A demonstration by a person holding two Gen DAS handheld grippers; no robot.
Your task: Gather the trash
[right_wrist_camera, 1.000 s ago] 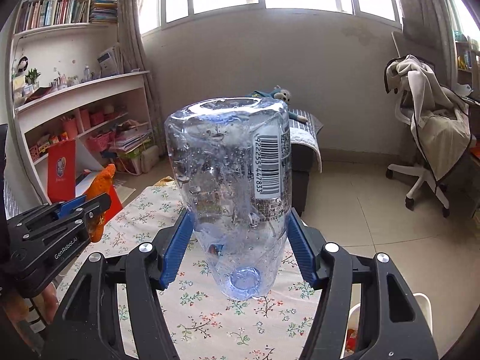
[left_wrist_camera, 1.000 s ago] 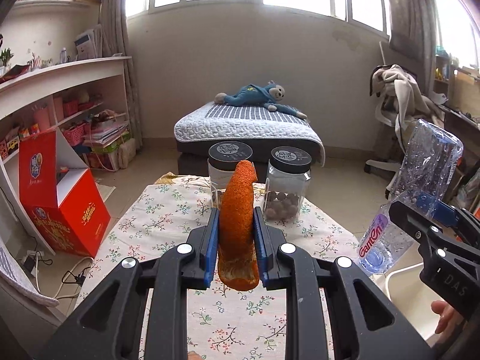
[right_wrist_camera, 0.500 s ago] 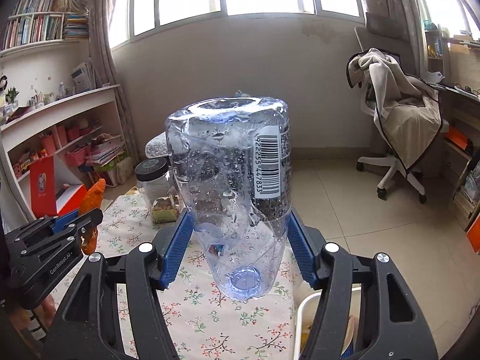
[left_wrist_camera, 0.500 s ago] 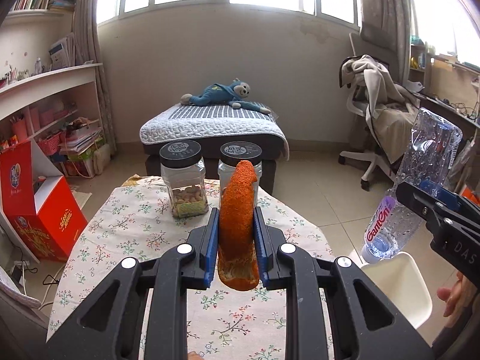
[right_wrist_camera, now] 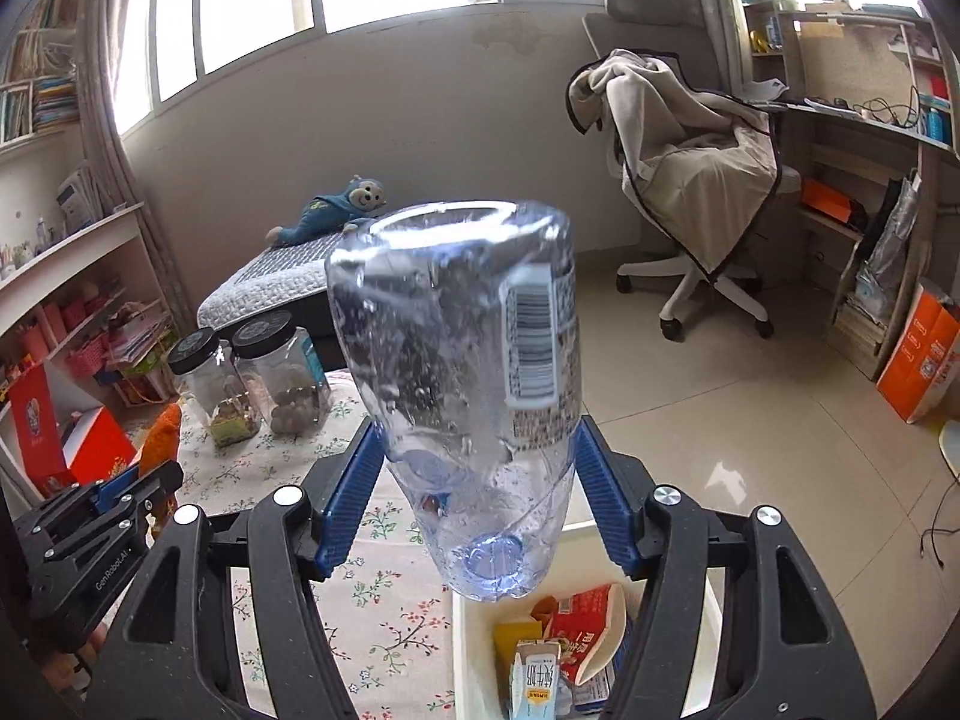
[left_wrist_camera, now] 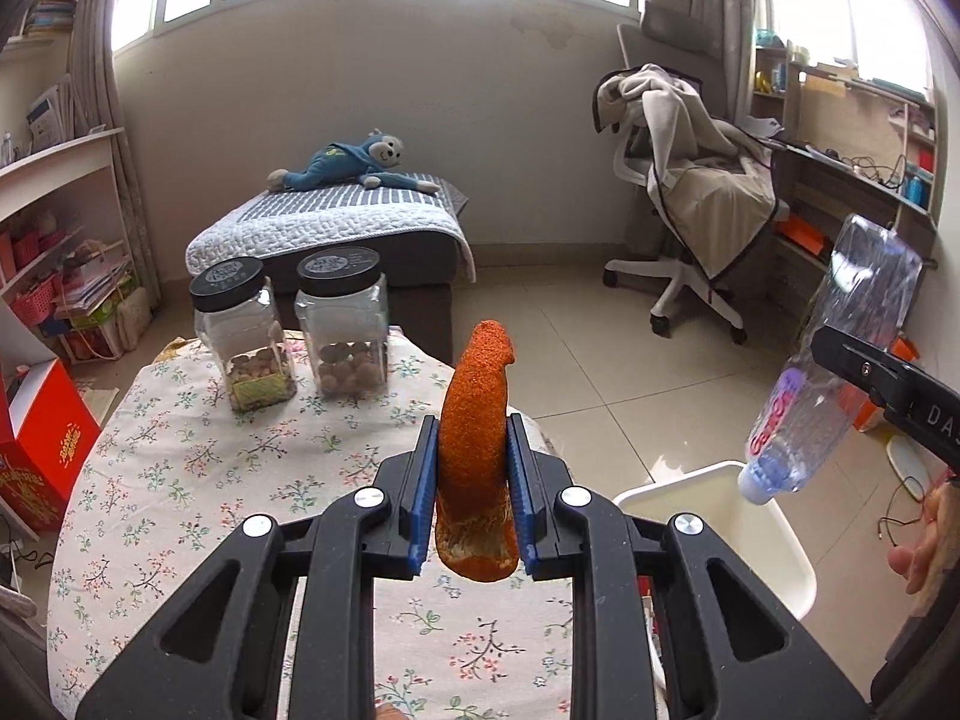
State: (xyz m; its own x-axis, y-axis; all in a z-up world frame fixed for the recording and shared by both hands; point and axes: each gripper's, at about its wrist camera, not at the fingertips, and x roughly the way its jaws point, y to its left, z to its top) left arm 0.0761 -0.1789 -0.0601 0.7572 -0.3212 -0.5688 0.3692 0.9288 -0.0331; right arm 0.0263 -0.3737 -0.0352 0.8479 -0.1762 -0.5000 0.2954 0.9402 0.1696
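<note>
Two lidded jars (left_wrist_camera: 288,330) stand at the far end of the floral-clothed table (left_wrist_camera: 198,480). A white bin (right_wrist_camera: 474,648) holding cartons sits just beside its right edge. Left gripper (left_wrist_camera: 471,498): clamped on an orange peel (left_wrist_camera: 477,444), long axis rising away from the camera. Right gripper (right_wrist_camera: 480,495): jaws have just been opening, its pads apart from the clear plastic bottle (right_wrist_camera: 474,360) between them. The bottle hangs cap-down above the bin, base tilted up and away.
</note>
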